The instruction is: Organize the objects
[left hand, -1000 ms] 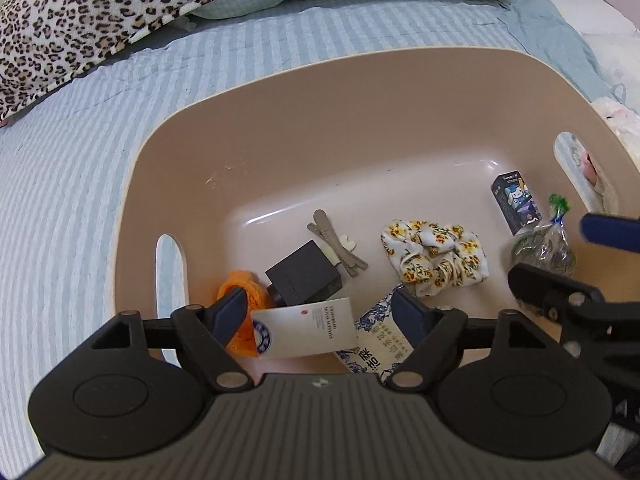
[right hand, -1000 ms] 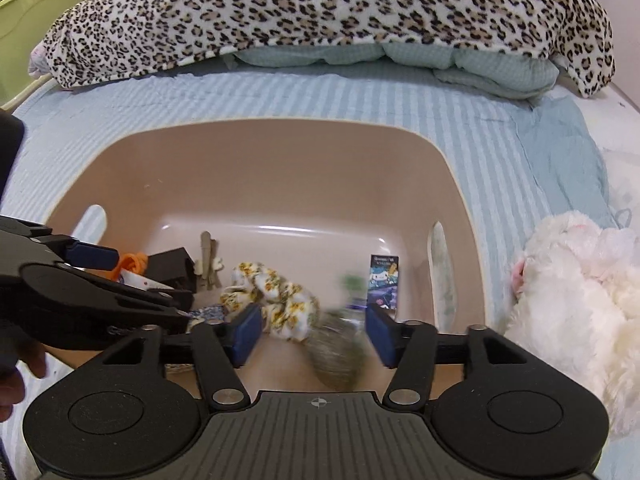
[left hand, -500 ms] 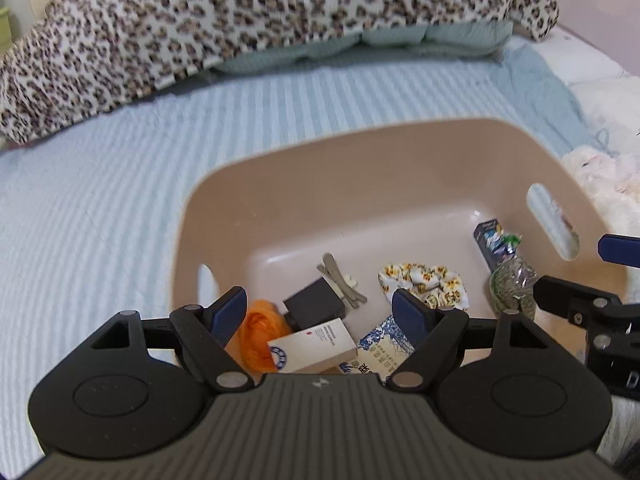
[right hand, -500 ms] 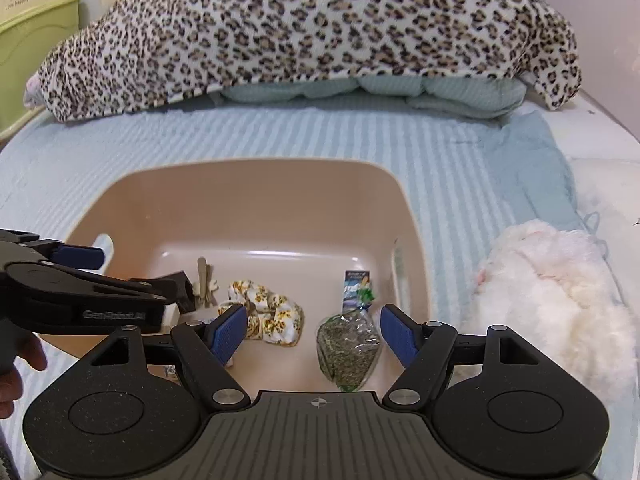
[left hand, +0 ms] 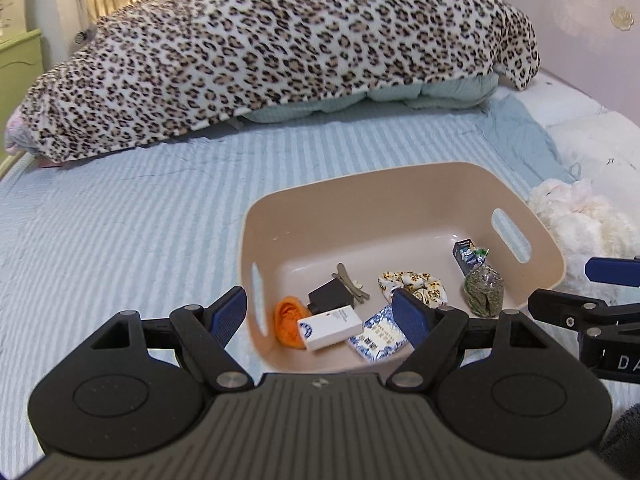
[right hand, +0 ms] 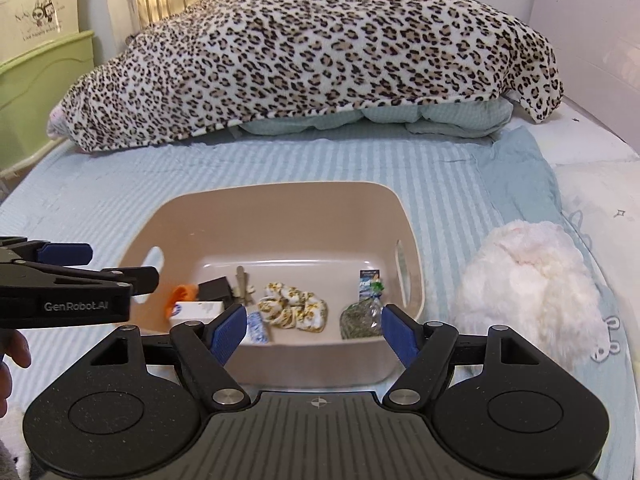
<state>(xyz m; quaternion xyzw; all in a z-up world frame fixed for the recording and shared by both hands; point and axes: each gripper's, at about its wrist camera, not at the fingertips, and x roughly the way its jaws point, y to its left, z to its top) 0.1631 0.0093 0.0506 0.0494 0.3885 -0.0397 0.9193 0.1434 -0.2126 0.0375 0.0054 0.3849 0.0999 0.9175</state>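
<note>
A beige basket (left hand: 400,184) (right hand: 280,200) sits on the striped bed. It holds a white box (left hand: 330,326), an orange item (left hand: 288,318), a black box (left hand: 330,298), hair clips (left hand: 352,280), a floral scrunchie (left hand: 414,286) (right hand: 294,306), a blue-white packet (left hand: 378,338), a small dark box (left hand: 464,254) and a bag of green bits (left hand: 482,290) (right hand: 360,318). My left gripper (left hand: 320,314) is open and empty above the basket's near edge. My right gripper (right hand: 310,332) is open and empty, also above the near edge.
A leopard-print blanket (left hand: 280,48) lies piled at the back of the bed. A white fluffy toy (right hand: 528,284) (left hand: 580,216) lies right of the basket. Pale green furniture (right hand: 36,80) stands at the far left.
Both grippers have pulled back and up from the basket. The bag of green bits left the right gripper and now lies in the basket by the small dark box.
</note>
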